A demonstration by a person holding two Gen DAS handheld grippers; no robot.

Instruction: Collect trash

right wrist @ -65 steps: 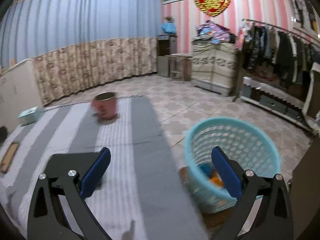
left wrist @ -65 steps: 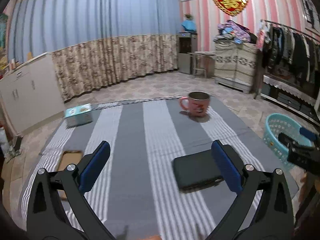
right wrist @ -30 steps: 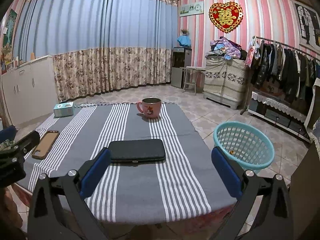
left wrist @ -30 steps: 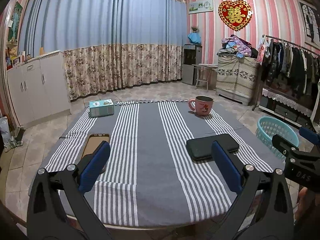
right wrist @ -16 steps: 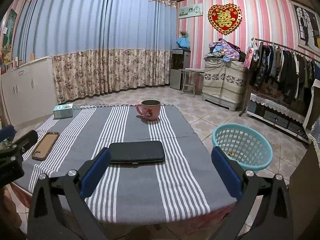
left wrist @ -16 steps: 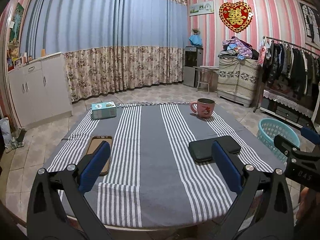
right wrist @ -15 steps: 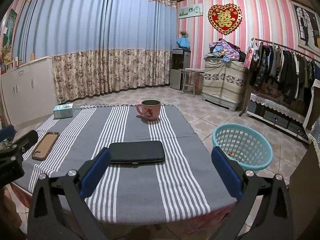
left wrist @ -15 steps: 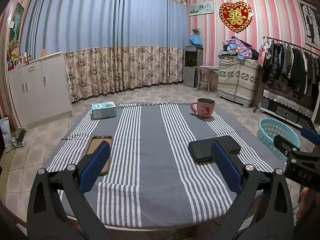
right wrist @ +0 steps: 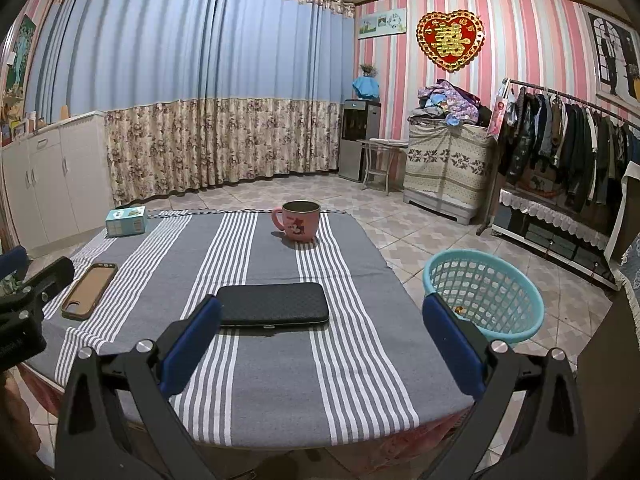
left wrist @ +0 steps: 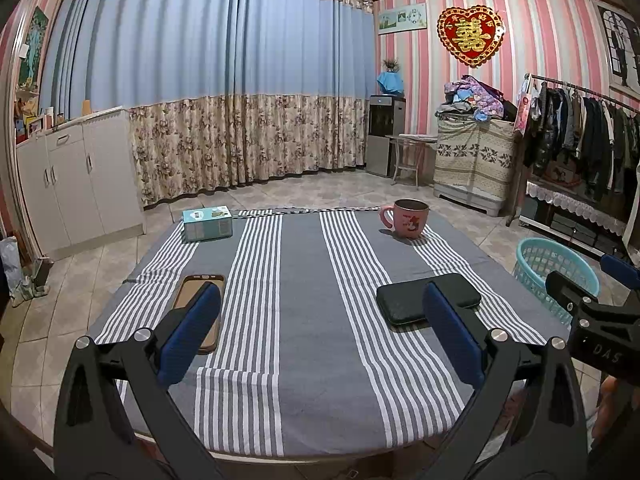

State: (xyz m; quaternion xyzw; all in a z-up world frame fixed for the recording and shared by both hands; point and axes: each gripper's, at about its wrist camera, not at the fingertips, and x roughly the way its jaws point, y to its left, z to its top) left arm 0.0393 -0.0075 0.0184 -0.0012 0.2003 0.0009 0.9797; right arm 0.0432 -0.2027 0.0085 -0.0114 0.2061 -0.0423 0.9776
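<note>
The round turquoise plastic lattice basket (right wrist: 484,294) stands upright on the tiled floor just off the right edge of the bench (right wrist: 272,364), its mouth facing up; a small orange-brown scrap lies inside near the bottom, too small to identify. In the left wrist view only part of that basket (left wrist: 554,266) shows, behind the right gripper (left wrist: 596,292).

On the grey-and-white striped cloth, the flat black rectangular case (right wrist: 274,304) lies with its long axis across the bench, left to right. The brown phone case (right wrist: 90,290) lies near the left edge, long axis running away from the person. A pink mug (right wrist: 300,220) stands upright toward the far side, handle pointing left, and a small teal box (right wrist: 126,221) sits at the far left corner.

The left gripper (left wrist: 316,332) hovers over the near edge of the bench with its jaws spread wide, holding and touching nothing. The right gripper (right wrist: 316,334) is likewise over the near edge, jaws wide apart and empty.

Compared with half a second ago, both views are practically unchanged. Compared with 2.2 seconds ago, both grippers have pulled back from close over the bench and basket to this wider standoff.
</note>
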